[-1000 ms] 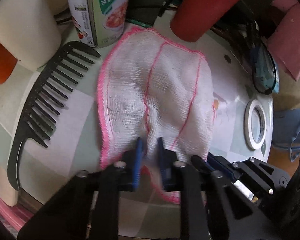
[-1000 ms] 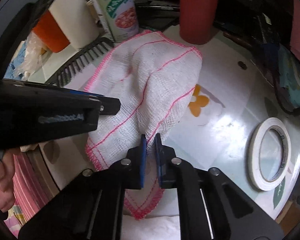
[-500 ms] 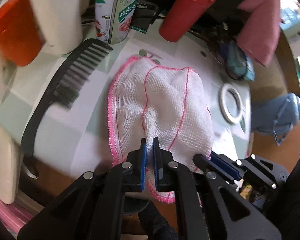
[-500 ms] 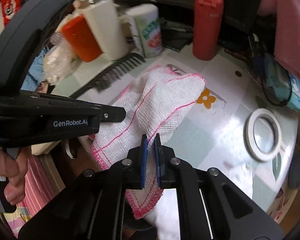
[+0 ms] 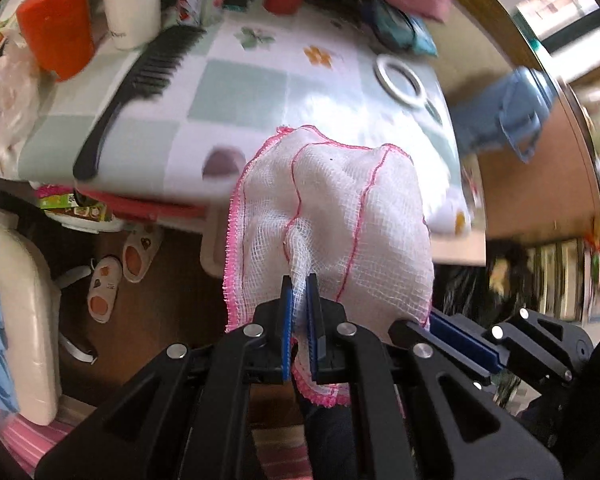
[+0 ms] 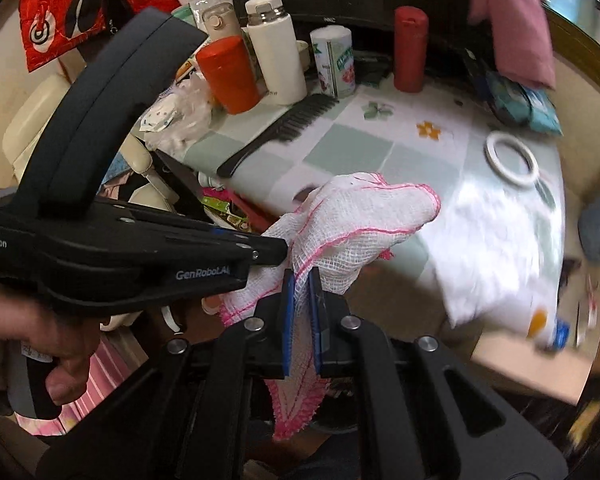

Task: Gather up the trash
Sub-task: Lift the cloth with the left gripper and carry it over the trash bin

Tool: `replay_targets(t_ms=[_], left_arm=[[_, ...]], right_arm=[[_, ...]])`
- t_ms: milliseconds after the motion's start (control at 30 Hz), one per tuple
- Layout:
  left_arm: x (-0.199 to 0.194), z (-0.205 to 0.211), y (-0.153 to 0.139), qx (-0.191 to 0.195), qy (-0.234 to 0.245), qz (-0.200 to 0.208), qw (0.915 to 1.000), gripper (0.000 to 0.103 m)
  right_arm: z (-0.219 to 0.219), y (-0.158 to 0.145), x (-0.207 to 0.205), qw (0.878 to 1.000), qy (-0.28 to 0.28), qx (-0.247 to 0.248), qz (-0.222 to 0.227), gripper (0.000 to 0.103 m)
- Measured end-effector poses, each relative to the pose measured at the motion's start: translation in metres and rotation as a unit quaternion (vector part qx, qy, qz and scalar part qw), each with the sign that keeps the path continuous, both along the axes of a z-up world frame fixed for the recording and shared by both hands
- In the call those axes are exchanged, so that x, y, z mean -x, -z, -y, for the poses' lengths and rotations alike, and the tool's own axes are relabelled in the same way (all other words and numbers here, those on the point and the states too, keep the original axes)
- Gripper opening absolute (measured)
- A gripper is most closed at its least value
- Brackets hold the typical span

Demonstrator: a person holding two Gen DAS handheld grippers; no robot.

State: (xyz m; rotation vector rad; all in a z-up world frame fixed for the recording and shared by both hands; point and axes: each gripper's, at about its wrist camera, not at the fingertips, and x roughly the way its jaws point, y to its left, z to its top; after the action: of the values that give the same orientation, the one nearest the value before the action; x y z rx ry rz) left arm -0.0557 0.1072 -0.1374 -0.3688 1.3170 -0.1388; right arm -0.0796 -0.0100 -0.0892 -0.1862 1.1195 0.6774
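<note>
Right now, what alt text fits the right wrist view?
The right gripper and the left gripper both pinch a white gauze cloth with pink edging, lifted above a tiled tablecloth bearing a black comb and tape roll.

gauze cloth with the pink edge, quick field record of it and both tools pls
cloth: white gauze cloth, pink stitched edge, bunched
held by: left tool and right tool, both shut on it
cloth position: off the table, hanging in front of its near edge
on table: black comb, white tape ring, orange canister, red bottle
image quality: edges motion-blurred
</note>
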Motion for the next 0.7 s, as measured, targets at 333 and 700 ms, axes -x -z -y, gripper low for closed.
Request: replay_targets(t_ms=[333, 700], left_arm=[[0.065, 0.041, 0.033, 0.005, 0.070, -0.032, 0.9970, 0.006], [0.104, 0.087, 0.099, -0.006, 0.085, -0.077, 0.9934, 0.007]], right_arm=[[0.039, 0.030, 0.082, 0.996, 0.066, 0.014, -0.052, 0.008], [0.089, 0.107, 0.121, 0.987, 0.091, 0.027, -0.130, 0.008]])
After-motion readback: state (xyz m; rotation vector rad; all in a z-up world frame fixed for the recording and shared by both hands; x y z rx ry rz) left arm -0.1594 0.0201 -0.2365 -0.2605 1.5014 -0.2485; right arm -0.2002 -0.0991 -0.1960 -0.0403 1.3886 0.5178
